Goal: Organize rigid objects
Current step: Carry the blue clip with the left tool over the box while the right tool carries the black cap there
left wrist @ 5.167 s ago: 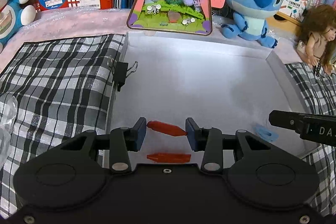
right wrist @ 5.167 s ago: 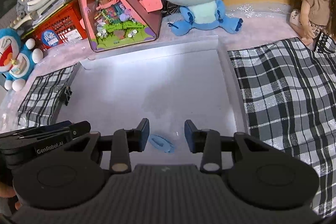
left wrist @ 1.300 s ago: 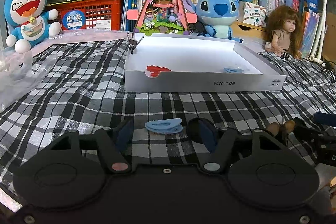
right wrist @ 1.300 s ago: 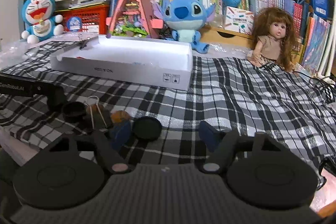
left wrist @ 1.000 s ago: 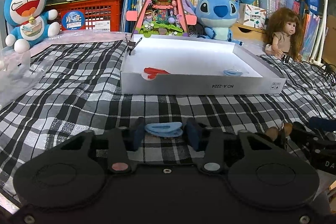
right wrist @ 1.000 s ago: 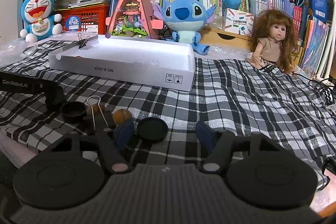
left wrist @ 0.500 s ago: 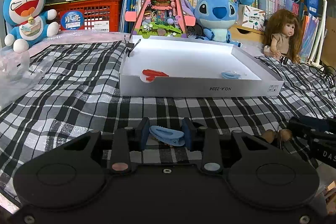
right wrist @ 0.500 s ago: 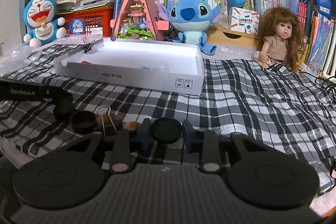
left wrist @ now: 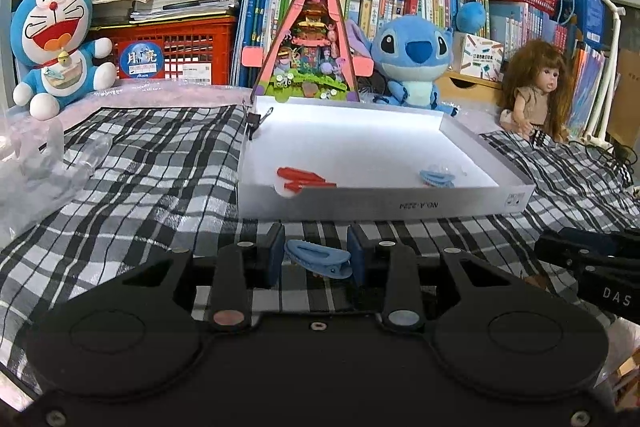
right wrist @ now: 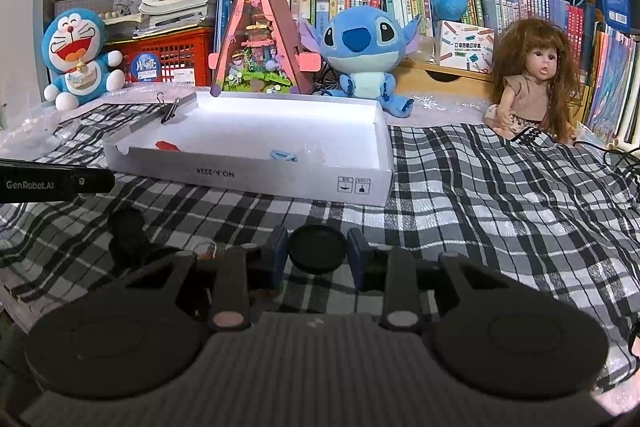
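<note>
My left gripper (left wrist: 316, 259) is shut on a blue hair clip (left wrist: 318, 259), held tilted above the checked cloth in front of the white box (left wrist: 384, 205). Inside the box lie red clips (left wrist: 300, 181) at the near left and another blue clip (left wrist: 437, 179) at the near right. My right gripper (right wrist: 317, 251) is shut on a round black lid (right wrist: 317, 249), lifted a little over the cloth. The box (right wrist: 256, 175) stands beyond it, with a red clip (right wrist: 168, 146) and a blue clip (right wrist: 283, 155) inside.
Small dark and brown items (right wrist: 128, 227) lie on the cloth left of the right gripper. A binder clip (left wrist: 253, 121) sits on the box's far left wall. Plush toys, a doll (left wrist: 536, 95), a pink triangular toy house (left wrist: 312, 43) and bookshelves line the back. Clear plastic (left wrist: 36, 167) lies at left.
Both grippers closed from wide apart, the left onto the blue hair clip and the right onto the black lid. The clip now sits tilted between the left pads.
</note>
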Available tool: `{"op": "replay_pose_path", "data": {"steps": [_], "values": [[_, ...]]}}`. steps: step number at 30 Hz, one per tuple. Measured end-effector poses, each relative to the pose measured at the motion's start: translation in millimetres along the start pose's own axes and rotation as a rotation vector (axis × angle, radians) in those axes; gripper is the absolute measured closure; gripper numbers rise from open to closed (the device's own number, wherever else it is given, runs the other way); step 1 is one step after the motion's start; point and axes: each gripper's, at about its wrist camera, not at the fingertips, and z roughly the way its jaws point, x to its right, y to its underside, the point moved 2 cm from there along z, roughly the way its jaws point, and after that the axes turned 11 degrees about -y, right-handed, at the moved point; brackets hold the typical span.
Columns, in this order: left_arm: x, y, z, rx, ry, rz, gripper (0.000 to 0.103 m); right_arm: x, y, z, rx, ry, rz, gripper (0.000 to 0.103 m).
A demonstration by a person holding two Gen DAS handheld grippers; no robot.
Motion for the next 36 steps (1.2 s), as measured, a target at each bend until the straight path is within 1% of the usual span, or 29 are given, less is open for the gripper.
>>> {"op": "replay_pose_path", "data": {"steps": [8, 11, 15, 18, 20, 24, 27, 31, 33, 36], "values": [[-8.7, -33.4, 7.9, 0.003, -0.008, -0.026, 0.071, 1.3, -23.9, 1.4, 0.026, -0.016, 0.016, 0.066], [-8.4, -49.3, 15.6, 0.004, -0.017, -0.025, 0.071, 3.9, -39.5, 5.2, 0.033, -0.021, 0.027, 0.066], [-6.0, -71.7, 30.2, -0.013, 0.000, -0.036, 0.071, 8.4, -61.4, 15.1, 0.025, -0.031, 0.048, 0.066], [-1.6, -89.3, 47.1, -0.046, 0.013, -0.042, 0.071, 11.9, -78.9, 26.9, 0.005, -0.040, 0.066, 0.066], [1.6, -100.4, 62.0, -0.093, 0.032, -0.055, 0.071, 15.6, -90.6, 37.1, -0.010, -0.038, 0.080, 0.066], [6.1, -115.9, 91.7, -0.154, 0.031, -0.092, 0.071, 25.6, -110.8, 66.4, -0.072, -0.058, 0.139, 0.066], [9.8, -118.4, 115.6, -0.191, 0.012, -0.097, 0.071, 33.0, -120.0, 87.9, -0.111, -0.071, 0.192, 0.066], [11.4, -113.4, 141.9, -0.244, -0.011, -0.114, 0.071, 40.0, -122.2, 116.1, -0.169, -0.069, 0.242, 0.066], [12.7, -109.9, 150.4, -0.264, -0.014, -0.124, 0.071, 42.9, -120.8, 128.1, -0.196, -0.068, 0.264, 0.066], [16.9, -105.5, 157.3, -0.270, -0.023, -0.119, 0.071, 45.4, -118.0, 141.2, -0.221, -0.059, 0.275, 0.066]]}}
